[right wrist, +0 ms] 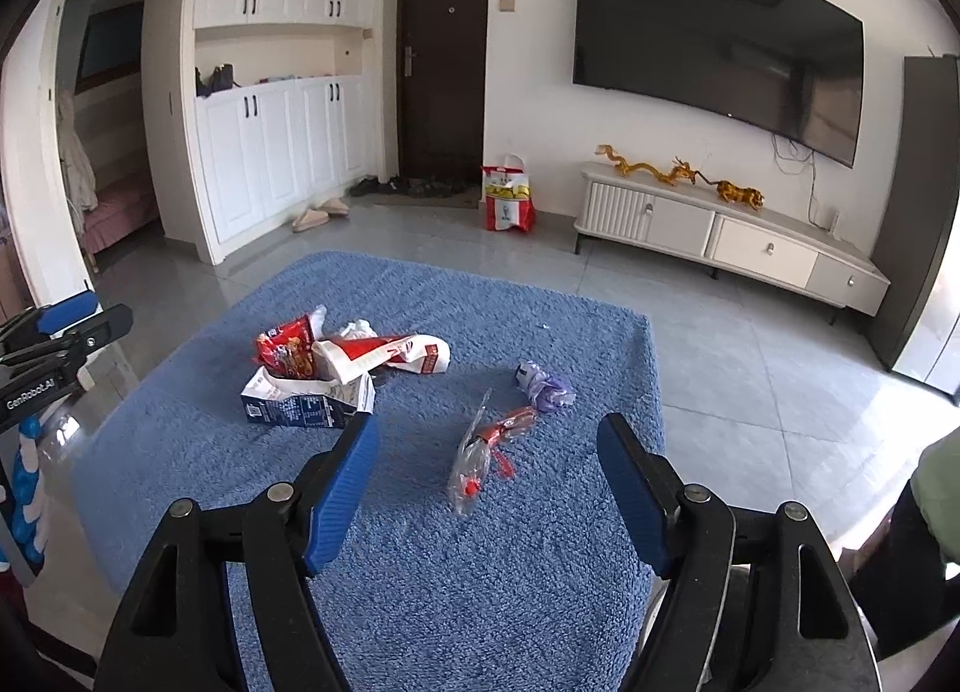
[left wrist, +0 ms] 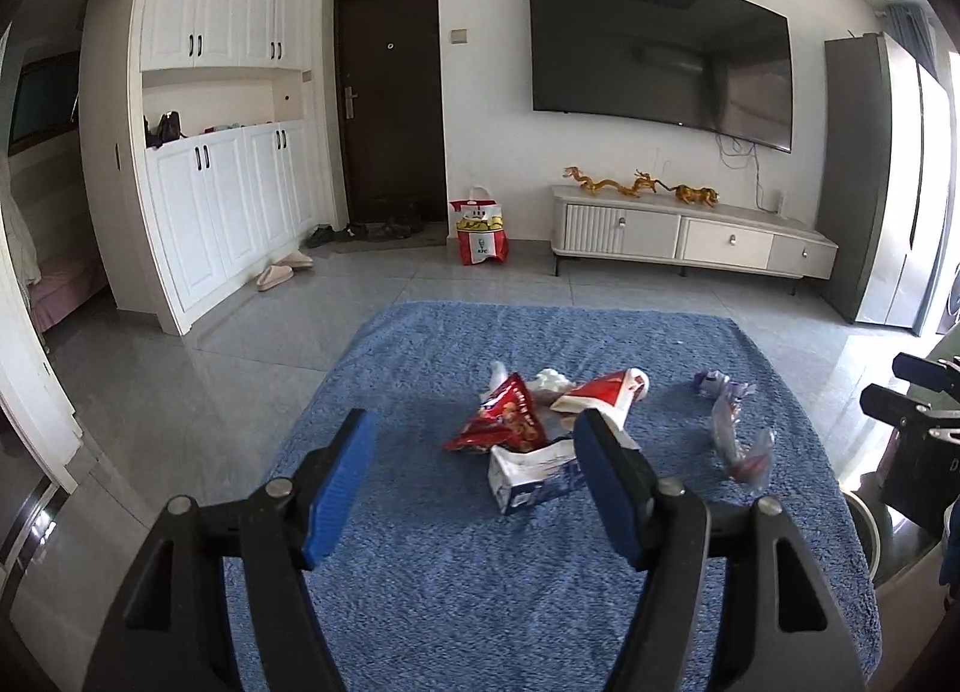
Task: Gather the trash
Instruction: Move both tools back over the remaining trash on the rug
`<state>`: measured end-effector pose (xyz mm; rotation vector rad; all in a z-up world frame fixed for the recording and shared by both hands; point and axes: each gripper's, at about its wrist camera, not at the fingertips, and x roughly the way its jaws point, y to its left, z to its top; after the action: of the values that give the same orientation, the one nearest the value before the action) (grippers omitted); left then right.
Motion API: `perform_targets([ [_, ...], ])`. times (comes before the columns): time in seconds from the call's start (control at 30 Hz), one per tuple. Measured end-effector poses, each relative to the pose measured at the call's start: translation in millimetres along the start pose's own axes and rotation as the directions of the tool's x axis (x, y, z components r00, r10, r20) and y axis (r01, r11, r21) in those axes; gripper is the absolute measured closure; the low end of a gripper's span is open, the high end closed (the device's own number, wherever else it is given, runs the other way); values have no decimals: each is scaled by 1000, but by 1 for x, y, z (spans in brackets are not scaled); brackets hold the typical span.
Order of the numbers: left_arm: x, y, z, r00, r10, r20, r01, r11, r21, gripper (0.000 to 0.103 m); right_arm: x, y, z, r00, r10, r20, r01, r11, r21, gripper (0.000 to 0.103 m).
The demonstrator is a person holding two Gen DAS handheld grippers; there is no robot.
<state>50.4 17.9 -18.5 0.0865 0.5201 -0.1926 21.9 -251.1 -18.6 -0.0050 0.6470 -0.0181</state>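
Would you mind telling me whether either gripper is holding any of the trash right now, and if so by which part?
Nothing is held: the left gripper and right gripper both stand open and empty above the blue cloth.

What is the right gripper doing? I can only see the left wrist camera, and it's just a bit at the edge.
Observer: The right gripper is open and empty. A clear wrapper lies on the blue cloth just ahead of it.
Operator: Can you see my left one from there?
Observer: Yes, the left gripper shows at the left edge, and its side reads GenRobot.AI.
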Motion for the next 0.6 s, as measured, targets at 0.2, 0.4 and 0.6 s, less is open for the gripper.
perform_targets([
  [0.2,12,17,-5,1000,-7,-19,7,1000,-20,36,6,3,4,1000,-26,-15,26,1000,13,27],
  [0.4,27,25,-11,999,-15,-52,14,1000,-28,36,18,8,4,998,-38,-45,39,999,9,27],
  [0.6,40,31,-15,997,-18,-80,15,999,-32,36,32,10,3,997,-33,-70,34,999,8,27],
])
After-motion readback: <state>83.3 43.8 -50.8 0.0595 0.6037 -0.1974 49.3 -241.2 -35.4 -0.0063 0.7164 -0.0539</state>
